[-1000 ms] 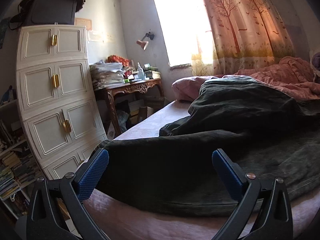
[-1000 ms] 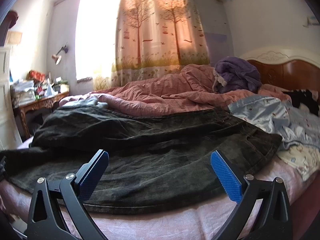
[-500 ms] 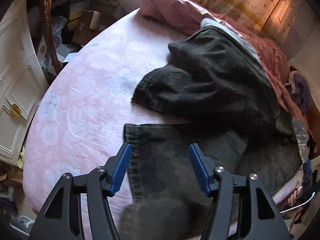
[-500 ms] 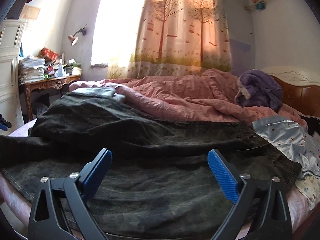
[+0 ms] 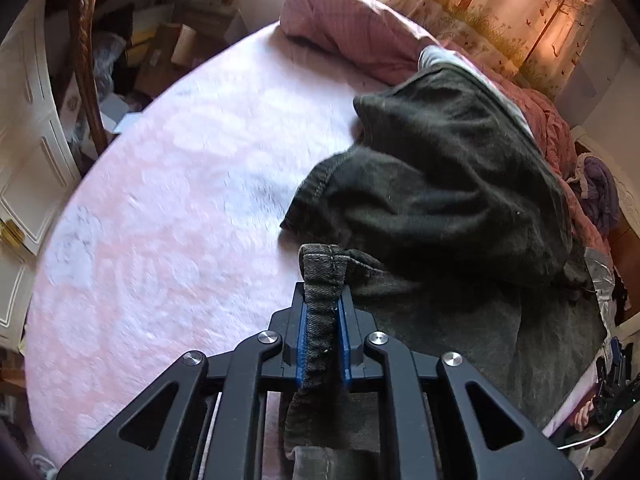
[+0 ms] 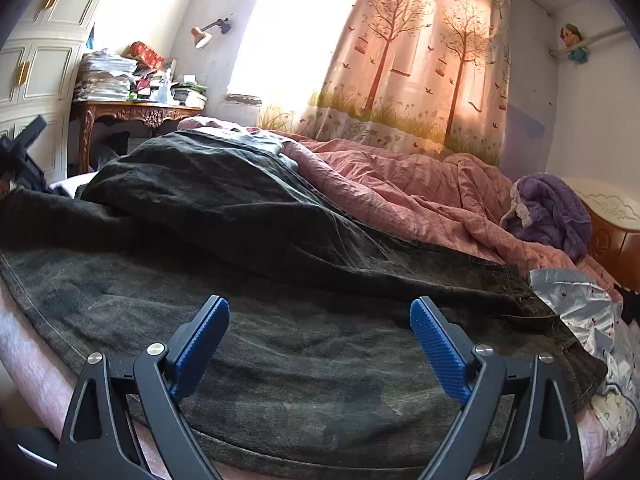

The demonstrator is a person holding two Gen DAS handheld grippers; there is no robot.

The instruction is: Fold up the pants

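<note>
Sunlit and cluttered, the bedroom holds a bed (image 5: 152, 216) under a pale pink sheet, and on it lie the pants (image 5: 460, 184), dark, washed denim. Going from left to right: a white cabinet (image 6: 36, 72) and a carved tabletop (image 6: 136, 111) heaped with papers stand at the left, the pants spread across the middle of the bed, and a pink quilt (image 6: 400, 184) and a purple garment (image 6: 556, 212) lie to the right by the headboard.

Our left hand-held gripper (image 5: 323, 344) is closing on the hem (image 5: 322, 268) of the nearer leg, and the stitched edge stands bunched between the blue pads. The far leg lies crumpled over the quilt's edge, its own hem loose on the sheet just beyond. Our right hand-held gripper (image 6: 320, 344) hovers over the upper part of the pants (image 6: 304, 344) with its jaws spread wide and nothing between them.

We judge the denim thick, heavy for cloth, limp but not slippery; it should drag on the sheet rather than glide, and it will sag between two holds. Seams and hems are the firmest places to pinch, being doubled and stitched. We would take the waistband (image 6: 532, 304) at the right with the free hand-held gripper, so both ends lift together and the leg can be laid straight before folding
</note>
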